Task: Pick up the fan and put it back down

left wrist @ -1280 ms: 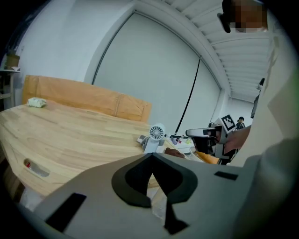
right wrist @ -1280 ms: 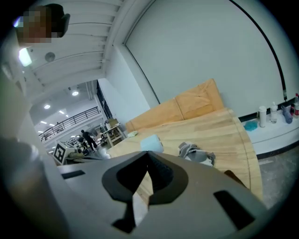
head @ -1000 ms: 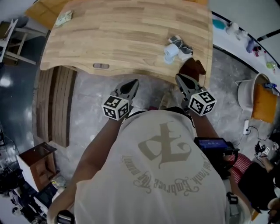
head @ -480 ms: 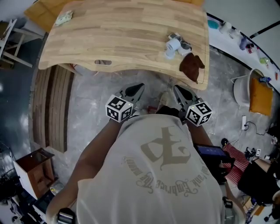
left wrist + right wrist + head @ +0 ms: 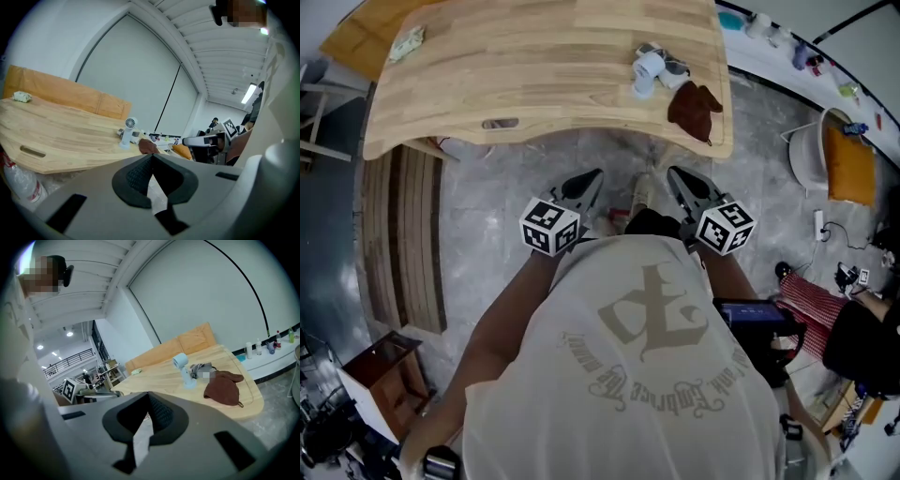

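Observation:
A small white hand fan (image 5: 645, 70) stands upright on the wooden table (image 5: 516, 66), near its right end, with a brown cloth (image 5: 694, 105) beside it toward the table's corner. The left gripper view has the fan (image 5: 127, 131) far off across the table, and the right gripper view has the fan (image 5: 183, 369) next to the cloth (image 5: 222, 387). Both grippers hang over the grey floor, short of the table's front edge. My left gripper (image 5: 586, 183) is shut and empty. My right gripper (image 5: 680, 178) is also shut with nothing in it.
A grey bundle (image 5: 673, 66) lies behind the fan. A small pale item (image 5: 405, 42) sits at the table's far left. Wooden slats (image 5: 398, 234) lie on the floor at left, a wooden box (image 5: 384, 361) at lower left. A white tub (image 5: 811, 155) with orange cloth (image 5: 848, 164) stands at right.
Both grippers have drawn back from the table's front edge. The right one, which was by the brown cloth, is now over the floor. Both stay shut.

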Tool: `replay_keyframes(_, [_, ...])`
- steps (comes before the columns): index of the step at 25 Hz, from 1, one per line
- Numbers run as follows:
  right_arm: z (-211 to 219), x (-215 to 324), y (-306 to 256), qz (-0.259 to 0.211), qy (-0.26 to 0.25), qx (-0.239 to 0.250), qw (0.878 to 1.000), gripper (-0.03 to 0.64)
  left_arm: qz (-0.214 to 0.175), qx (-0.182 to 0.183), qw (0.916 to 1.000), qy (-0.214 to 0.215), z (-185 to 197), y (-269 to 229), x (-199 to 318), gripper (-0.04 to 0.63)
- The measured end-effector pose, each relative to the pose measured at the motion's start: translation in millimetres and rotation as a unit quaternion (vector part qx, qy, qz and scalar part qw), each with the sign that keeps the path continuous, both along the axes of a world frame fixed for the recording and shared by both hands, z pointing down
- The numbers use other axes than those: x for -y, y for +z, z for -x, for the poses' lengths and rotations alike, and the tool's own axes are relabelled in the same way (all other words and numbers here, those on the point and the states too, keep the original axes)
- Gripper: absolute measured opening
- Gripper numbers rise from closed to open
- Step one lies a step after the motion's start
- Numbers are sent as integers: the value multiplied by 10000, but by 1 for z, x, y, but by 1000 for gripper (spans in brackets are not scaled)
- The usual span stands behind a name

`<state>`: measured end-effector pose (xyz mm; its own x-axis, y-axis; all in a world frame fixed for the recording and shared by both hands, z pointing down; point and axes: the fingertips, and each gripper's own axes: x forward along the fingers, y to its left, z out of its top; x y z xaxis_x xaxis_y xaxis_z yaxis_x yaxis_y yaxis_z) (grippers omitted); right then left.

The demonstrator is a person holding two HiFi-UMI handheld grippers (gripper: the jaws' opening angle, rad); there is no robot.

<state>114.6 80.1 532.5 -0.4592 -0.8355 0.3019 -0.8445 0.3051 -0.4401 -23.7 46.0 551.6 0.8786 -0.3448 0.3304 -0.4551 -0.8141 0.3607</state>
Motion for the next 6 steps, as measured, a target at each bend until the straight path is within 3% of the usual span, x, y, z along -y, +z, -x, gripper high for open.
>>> replay_keyframes(6, [14,2,-1,-26,-185,-91,9998,14,-20,-23,10000,-51,6,-2,1,11])
